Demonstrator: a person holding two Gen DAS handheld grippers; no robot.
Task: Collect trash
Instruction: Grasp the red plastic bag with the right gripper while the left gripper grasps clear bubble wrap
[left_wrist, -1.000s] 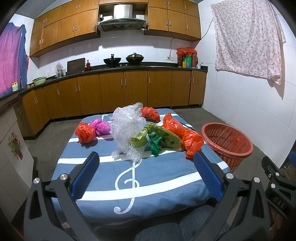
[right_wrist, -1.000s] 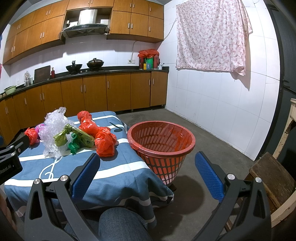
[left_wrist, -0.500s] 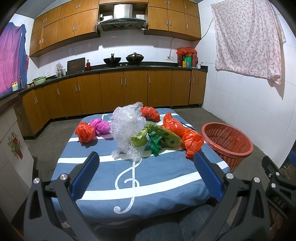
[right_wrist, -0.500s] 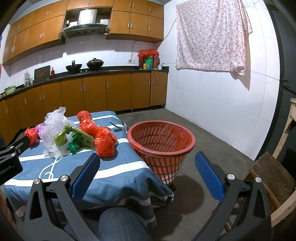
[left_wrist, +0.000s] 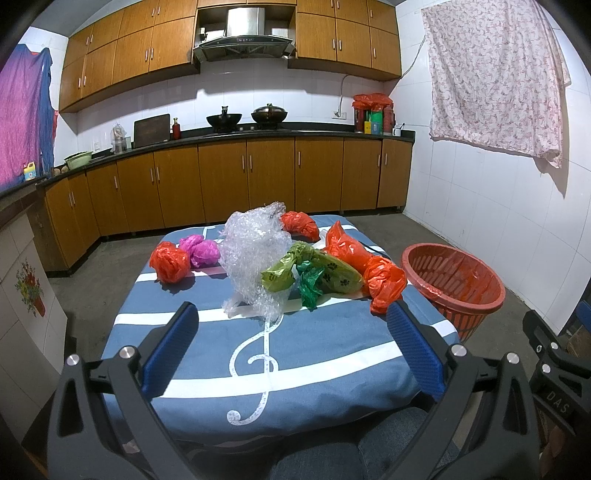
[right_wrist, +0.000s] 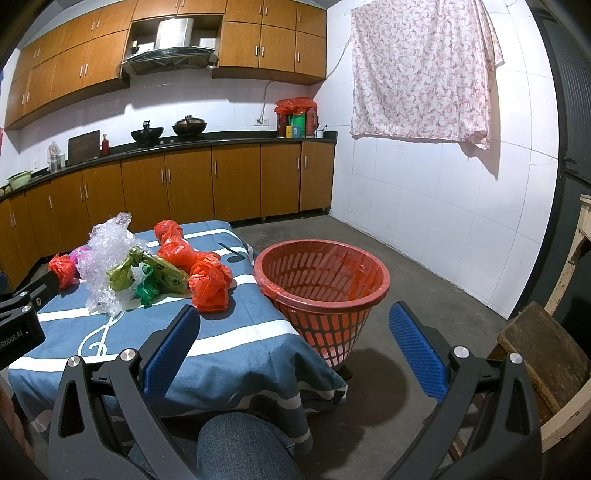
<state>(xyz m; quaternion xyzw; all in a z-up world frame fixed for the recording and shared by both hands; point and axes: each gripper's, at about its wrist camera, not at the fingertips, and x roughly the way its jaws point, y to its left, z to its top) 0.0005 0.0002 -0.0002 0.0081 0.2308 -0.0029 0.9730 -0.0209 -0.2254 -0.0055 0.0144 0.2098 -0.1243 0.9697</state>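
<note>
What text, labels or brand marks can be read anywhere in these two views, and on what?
"DAS" on the right tool's body, seen in the left wrist view.
"Robot.AI", its start cut off by the frame edge, on the left tool's body, seen in the right wrist view.
Labels on the counter containers are too small to read.
</note>
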